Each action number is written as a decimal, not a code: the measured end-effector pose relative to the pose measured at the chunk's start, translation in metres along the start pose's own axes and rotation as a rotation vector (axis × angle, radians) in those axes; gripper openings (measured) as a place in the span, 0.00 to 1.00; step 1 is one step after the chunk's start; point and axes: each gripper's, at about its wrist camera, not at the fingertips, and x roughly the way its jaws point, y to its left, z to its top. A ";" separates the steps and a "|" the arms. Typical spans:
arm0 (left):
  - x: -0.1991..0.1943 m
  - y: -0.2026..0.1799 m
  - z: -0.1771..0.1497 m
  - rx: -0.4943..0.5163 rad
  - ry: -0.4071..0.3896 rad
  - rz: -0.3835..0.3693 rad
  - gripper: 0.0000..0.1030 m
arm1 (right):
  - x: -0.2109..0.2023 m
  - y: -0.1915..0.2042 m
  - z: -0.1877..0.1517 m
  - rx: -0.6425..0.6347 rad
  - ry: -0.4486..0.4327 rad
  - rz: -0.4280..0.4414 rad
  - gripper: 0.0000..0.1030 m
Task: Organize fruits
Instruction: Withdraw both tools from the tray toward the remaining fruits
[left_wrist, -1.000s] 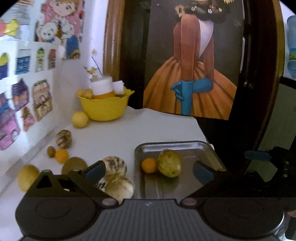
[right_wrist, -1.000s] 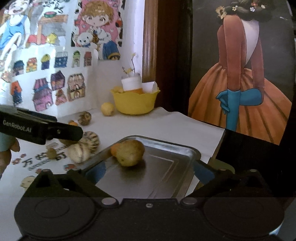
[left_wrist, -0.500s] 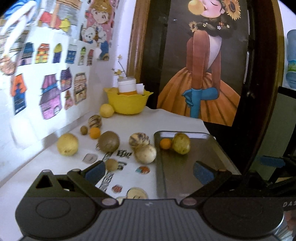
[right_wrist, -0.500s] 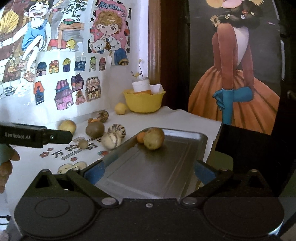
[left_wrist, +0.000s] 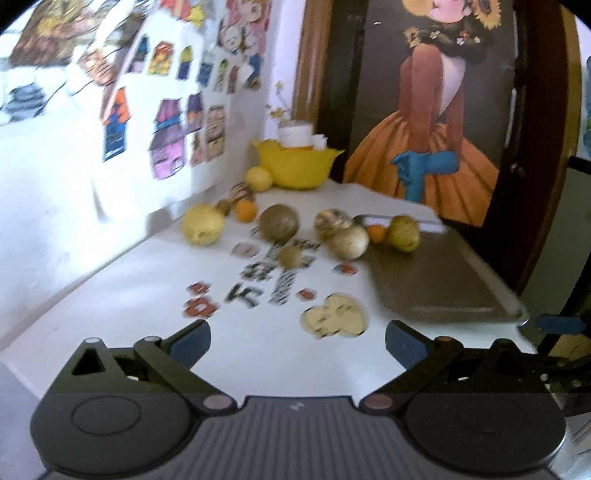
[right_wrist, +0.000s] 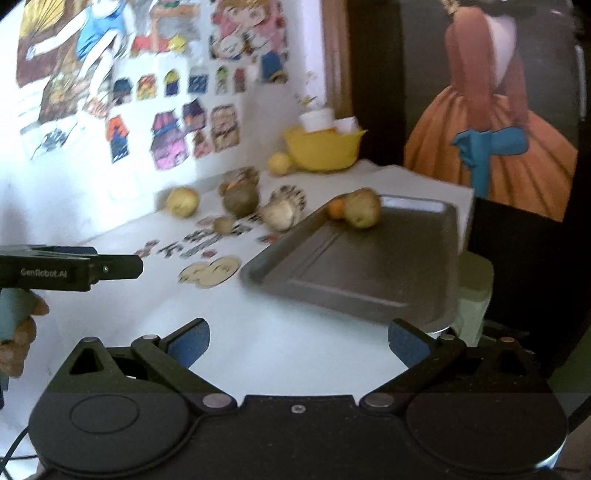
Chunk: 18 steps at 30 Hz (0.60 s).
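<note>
Above white table (left_wrist: 110, 295), both claws spread empty, left claw (left_wrist: 297, 338), right claw (right_wrist: 299, 338), fruits beside tray (right_wrist: 369, 273).

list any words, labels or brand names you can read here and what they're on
"GenRobot.AI": white lettering on the side of the left gripper, seen from the right wrist view.
Black characters printed on the white table among the fruit: too blurred to read.
Stickers on the wall: pictures of houses and cartoon figures, no readable text.
Nothing else carries legible writing.
</note>
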 end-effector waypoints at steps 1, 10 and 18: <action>-0.001 0.005 -0.003 -0.002 0.010 0.012 1.00 | 0.002 0.003 0.000 -0.004 0.008 0.011 0.99; -0.004 0.051 -0.015 -0.064 0.045 0.096 1.00 | 0.026 0.028 0.003 -0.041 0.064 0.083 0.99; 0.007 0.063 -0.006 -0.061 0.053 0.102 1.00 | 0.046 0.038 0.026 -0.154 0.076 0.109 0.99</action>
